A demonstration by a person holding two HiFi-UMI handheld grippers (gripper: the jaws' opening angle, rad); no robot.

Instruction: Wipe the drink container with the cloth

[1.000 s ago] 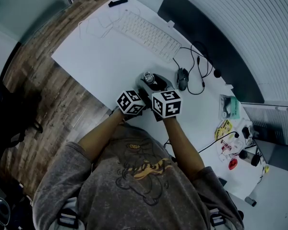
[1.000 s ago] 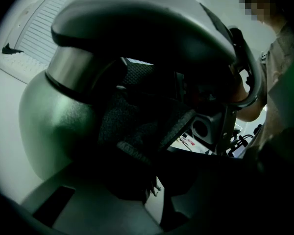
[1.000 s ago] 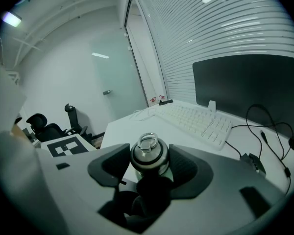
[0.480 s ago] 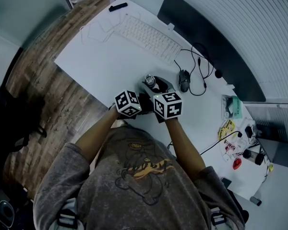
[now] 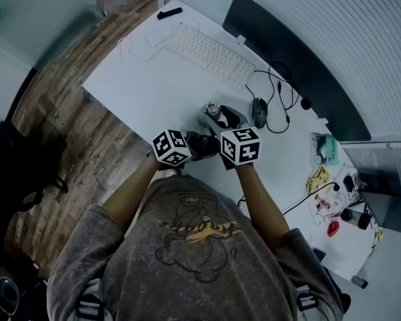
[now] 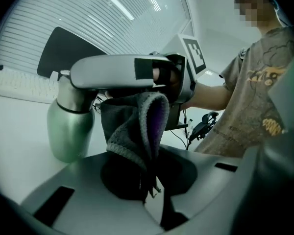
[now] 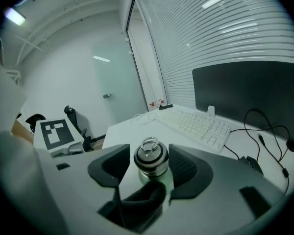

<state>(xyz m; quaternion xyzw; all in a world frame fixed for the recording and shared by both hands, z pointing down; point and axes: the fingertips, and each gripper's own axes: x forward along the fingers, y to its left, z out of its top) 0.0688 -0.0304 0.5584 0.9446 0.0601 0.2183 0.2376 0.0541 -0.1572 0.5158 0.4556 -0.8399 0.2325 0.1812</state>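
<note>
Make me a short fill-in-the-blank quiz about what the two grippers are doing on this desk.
1. The left gripper is shut on the ___.
2. The right gripper grips the bottle, which is ___ rather than lying on its side.
3. Beyond the bottle, in front of the dark monitor, lies a white ___.
Missing words: cloth; upright; keyboard.

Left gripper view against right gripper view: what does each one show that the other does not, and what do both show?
Only the left gripper view: the left gripper pinching the grey cloth, and the person's shirt. Only the right gripper view: the bottle's ring lid from above, held between the right gripper's jaws, and a door. Both: the bottle, keyboard and monitor.
</note>
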